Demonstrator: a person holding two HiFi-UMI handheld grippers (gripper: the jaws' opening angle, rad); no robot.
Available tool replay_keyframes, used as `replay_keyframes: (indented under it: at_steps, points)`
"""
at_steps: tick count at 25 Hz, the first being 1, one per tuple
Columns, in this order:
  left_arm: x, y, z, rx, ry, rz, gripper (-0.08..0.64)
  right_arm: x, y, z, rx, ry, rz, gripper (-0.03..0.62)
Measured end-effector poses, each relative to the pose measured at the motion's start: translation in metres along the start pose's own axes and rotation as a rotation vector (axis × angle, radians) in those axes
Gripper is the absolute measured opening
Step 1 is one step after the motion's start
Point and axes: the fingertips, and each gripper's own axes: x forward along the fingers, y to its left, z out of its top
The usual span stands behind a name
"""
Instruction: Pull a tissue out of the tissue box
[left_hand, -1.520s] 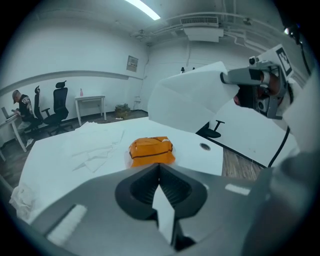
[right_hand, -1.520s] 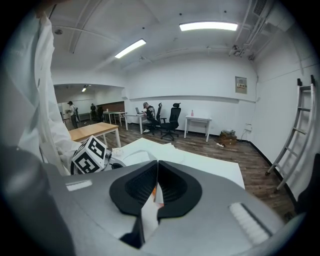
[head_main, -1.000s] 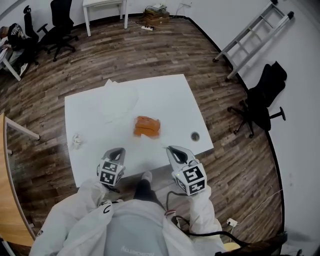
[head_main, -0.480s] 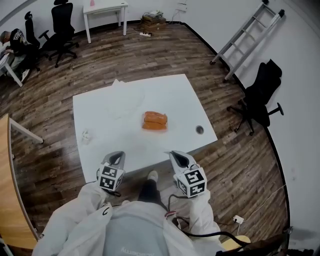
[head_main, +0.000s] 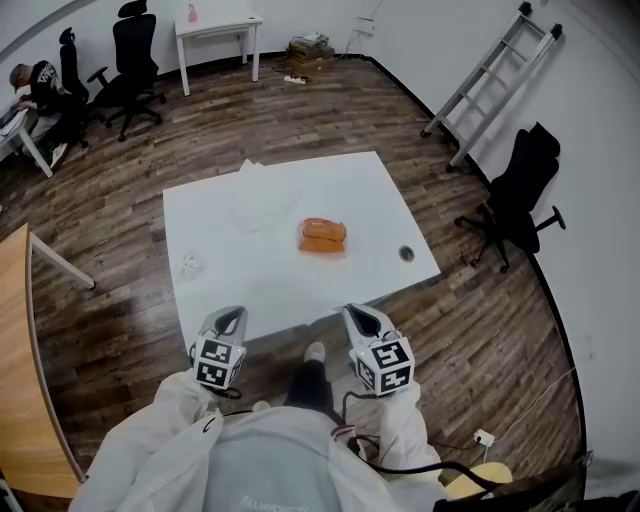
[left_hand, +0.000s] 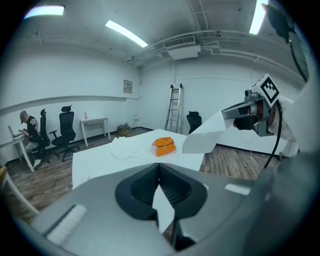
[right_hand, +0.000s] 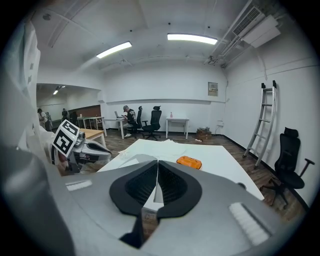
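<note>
Step closer to the orange tissue box (head_main: 323, 236) lying mid-bench (head_main: 250, 285), well ahead. Open the left gripper (head_main: 232, 314) and right gripper (head_main: 357, 313), both shut and empty now. Then steady the tissue box with one and pinch the top tissue with the other.

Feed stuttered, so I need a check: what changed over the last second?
The left gripper and right gripper drew back off the table's near edge; nothing was taken or released. Fingers stay shut and empty. The orange tissue box and crumpled tissue lie unmoved on the table.
</note>
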Motion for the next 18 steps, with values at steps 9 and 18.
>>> replay_keyframes:
  at_steps: [9,18]
  points:
    - [-0.033,-0.003,-0.003,0.042,-0.026,-0.025,0.0,-0.022,0.025,-0.006,0.049,-0.028,-0.055,0.005]
    - [-0.053,-0.013,-0.005,0.052,-0.026,-0.045,0.0,-0.044,0.042,-0.019,0.091,-0.025,-0.074,0.004]
